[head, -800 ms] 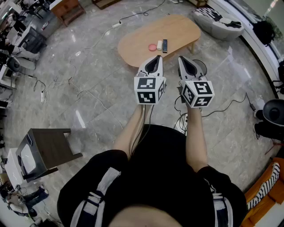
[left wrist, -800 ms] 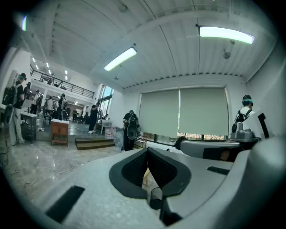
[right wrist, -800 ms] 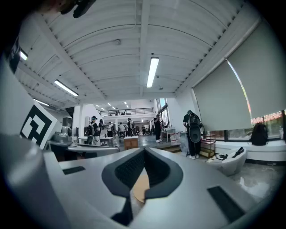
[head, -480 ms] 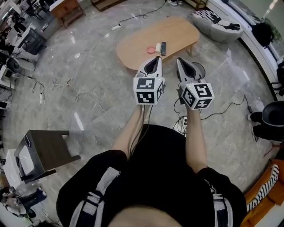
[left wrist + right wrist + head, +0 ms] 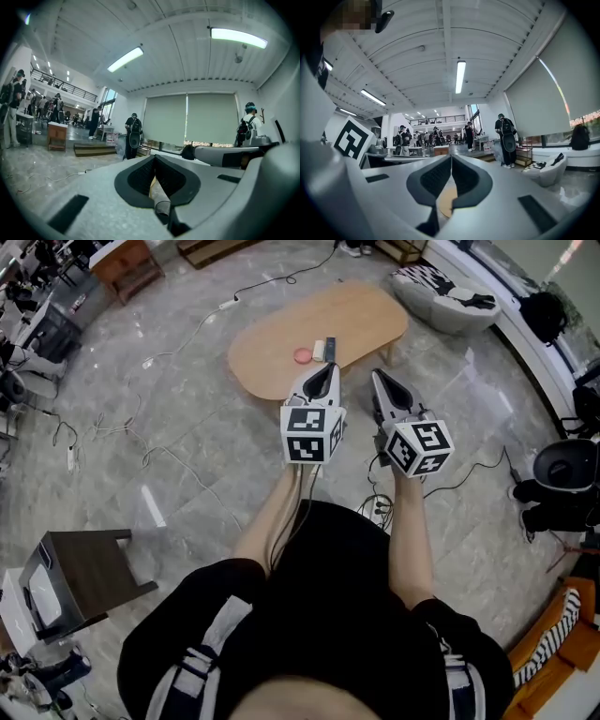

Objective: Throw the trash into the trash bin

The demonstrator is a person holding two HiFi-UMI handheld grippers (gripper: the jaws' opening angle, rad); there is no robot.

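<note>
One camera sits on my head and looks almost straight down. My body (image 5: 319, 624) fills the bottom of that picture. My left claw (image 5: 330, 368) and right claw (image 5: 378, 378) are close by in the middle. The wooden table (image 5: 272, 343) is farther off, near the top.

A camera also rides on each claw, very near its jaws. Each one looks flat across the big room. Both claw views share the person with a backpack (image 5: 135, 136) (image 5: 505, 136) and the window blinds (image 5: 187, 117). My right claw shows at the right edge of the left gripper view.
</note>
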